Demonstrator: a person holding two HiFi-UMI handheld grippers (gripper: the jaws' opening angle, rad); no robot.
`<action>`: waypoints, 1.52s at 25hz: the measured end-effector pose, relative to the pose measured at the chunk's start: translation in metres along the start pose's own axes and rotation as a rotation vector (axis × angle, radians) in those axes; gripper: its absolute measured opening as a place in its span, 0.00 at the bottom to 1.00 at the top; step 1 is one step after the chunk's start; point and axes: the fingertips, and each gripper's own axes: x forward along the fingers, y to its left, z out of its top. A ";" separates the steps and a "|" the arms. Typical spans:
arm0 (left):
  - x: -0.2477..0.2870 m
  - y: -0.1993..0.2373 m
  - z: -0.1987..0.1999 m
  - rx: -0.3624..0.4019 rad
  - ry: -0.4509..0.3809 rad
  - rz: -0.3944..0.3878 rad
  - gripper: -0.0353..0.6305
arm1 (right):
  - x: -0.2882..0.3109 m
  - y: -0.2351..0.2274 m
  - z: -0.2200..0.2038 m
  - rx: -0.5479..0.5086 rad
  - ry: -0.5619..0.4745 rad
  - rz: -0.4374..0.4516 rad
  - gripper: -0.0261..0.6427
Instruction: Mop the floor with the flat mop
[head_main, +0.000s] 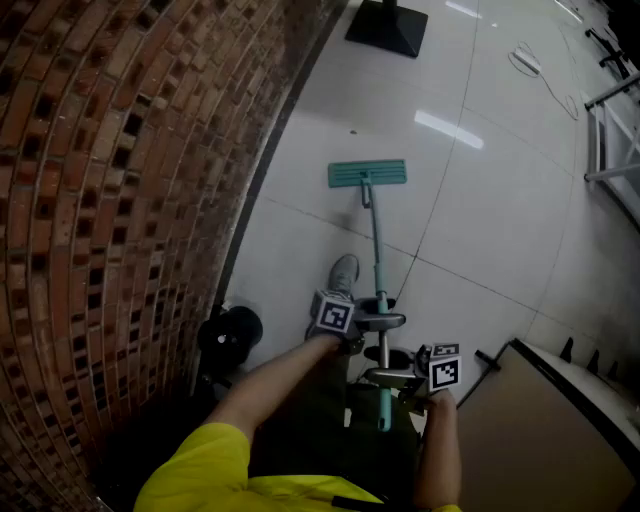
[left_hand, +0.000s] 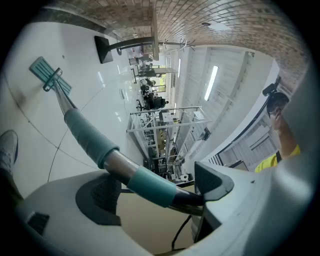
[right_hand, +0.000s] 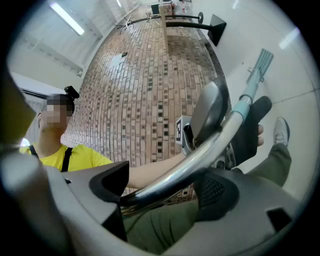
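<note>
Clamping the teal-and-steel pole (head_main: 377, 250) of the flat mop, the left gripper (head_main: 380, 322) is pinching its sleeved part just ahead of the right gripper (head_main: 392, 376), which is squeezing bare metal near the top — a light, stiff shaft, likely slick there. The teal rectangular mop head (head_main: 367, 174) is lying flat on the glossy white tiled floor (head_main: 480, 200), near the curved brick wall (head_main: 120, 150); open room is stretching rightward, toward a loose white cable (head_main: 525, 62).

Left gripper (head_main: 380, 322) ahead of right gripper (head_main: 390, 376), both clamped on mop handle (head_main: 377, 250)
</note>
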 end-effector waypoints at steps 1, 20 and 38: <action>0.003 0.003 0.023 0.003 -0.001 -0.004 0.73 | 0.001 -0.002 0.023 -0.003 0.002 -0.008 0.66; 0.016 0.058 0.325 0.037 0.040 -0.122 0.73 | 0.050 -0.045 0.328 -0.077 -0.174 -0.040 0.63; 0.016 -0.012 0.014 -0.144 -0.012 -0.144 0.71 | 0.007 0.017 0.038 0.046 -0.117 -0.079 0.60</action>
